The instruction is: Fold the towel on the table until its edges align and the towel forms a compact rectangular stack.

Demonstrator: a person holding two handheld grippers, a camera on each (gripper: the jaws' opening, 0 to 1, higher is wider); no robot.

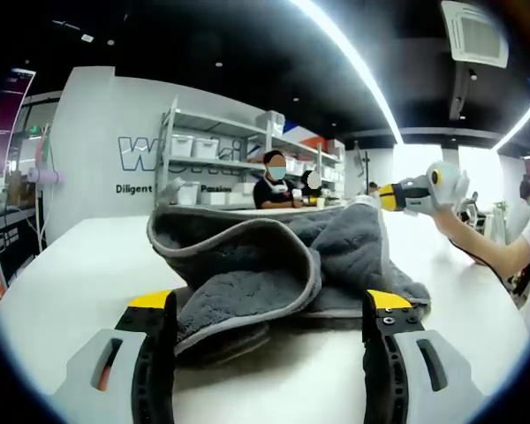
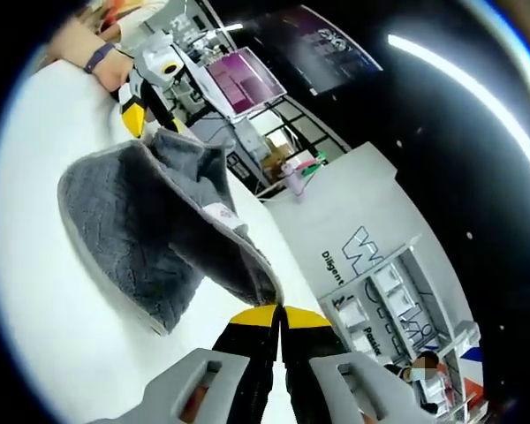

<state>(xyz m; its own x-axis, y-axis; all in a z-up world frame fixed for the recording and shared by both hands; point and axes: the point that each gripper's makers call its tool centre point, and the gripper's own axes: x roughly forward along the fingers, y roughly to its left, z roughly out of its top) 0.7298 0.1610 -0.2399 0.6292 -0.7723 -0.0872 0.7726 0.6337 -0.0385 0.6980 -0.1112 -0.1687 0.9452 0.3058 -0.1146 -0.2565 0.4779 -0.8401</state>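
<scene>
Grey towel (image 1: 274, 265) lies bunched mid-frame on the white table (image 1: 79, 265), just beyond your left gripper (image 1: 272, 309), whose jaws are spread and empty. Your right gripper (image 2: 278, 320) is clamped on a towel edge. Shelves (image 1: 221, 159) stand behind at centre; bare tabletop spreads lower left.

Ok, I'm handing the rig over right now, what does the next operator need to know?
Left tool: open, low over the white table, just short of the grey towel.
Right tool: shut on the towel's edge, lifting that side off the table.
Towel: bunched and partly doubled over, edges not aligned.
Done: one edge lifted.
Left: lay the held edge over, square the edges, fold to a compact rectangle.
</scene>
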